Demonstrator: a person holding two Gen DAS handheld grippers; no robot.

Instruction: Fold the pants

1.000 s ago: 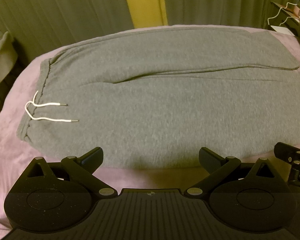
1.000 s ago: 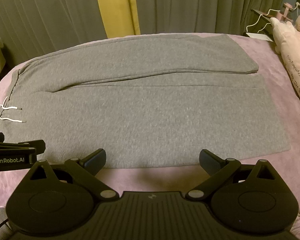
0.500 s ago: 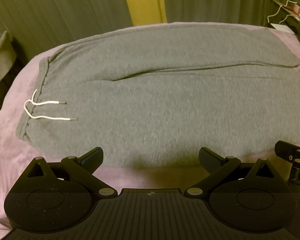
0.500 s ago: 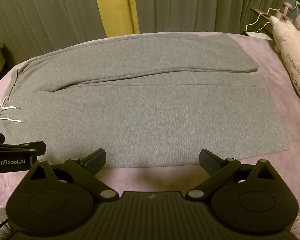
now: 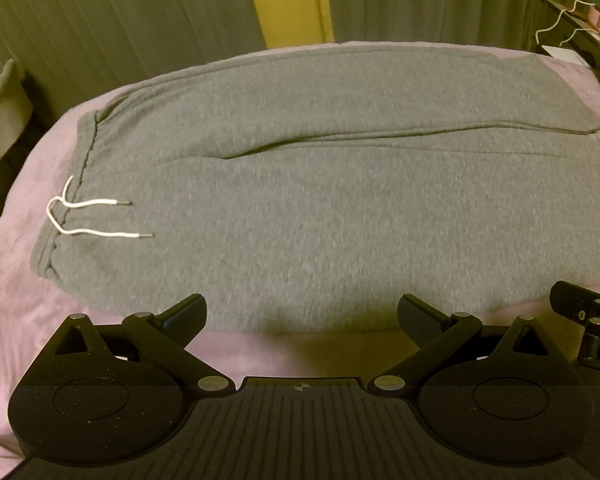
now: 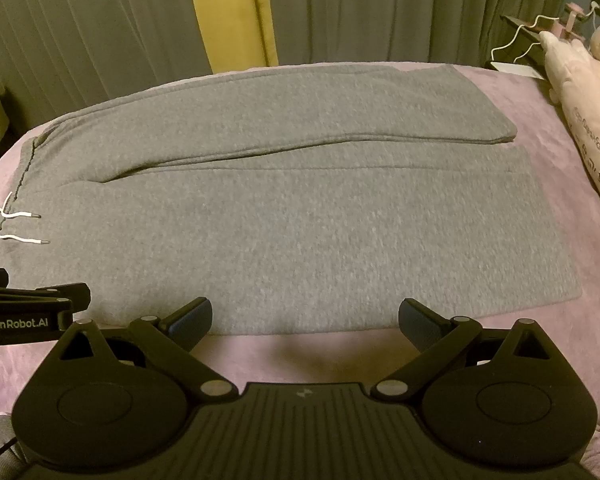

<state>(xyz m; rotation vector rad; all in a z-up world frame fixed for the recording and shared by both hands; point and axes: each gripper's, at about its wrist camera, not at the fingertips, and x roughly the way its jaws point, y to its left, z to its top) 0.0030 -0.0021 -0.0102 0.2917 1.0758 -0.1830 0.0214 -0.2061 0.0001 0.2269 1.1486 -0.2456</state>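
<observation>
Grey sweatpants lie flat on a pink bed, waistband to the left, both legs running right, the far leg lying partly over the near one. White drawstrings lie by the waistband. The pants also show in the right wrist view. My left gripper is open and empty, just above the pants' near edge, toward the waist. My right gripper is open and empty at the near edge, toward the leg ends. Each gripper shows at the side of the other's view.
The pink bed cover reaches past the pants on all sides. A pink plush pillow lies at the right edge. Green curtains with a yellow strip hang behind the bed. A grey item stands at far left.
Both grippers have edged slightly forward toward the pants' near edge. Both stay open; the pants have not moved.
</observation>
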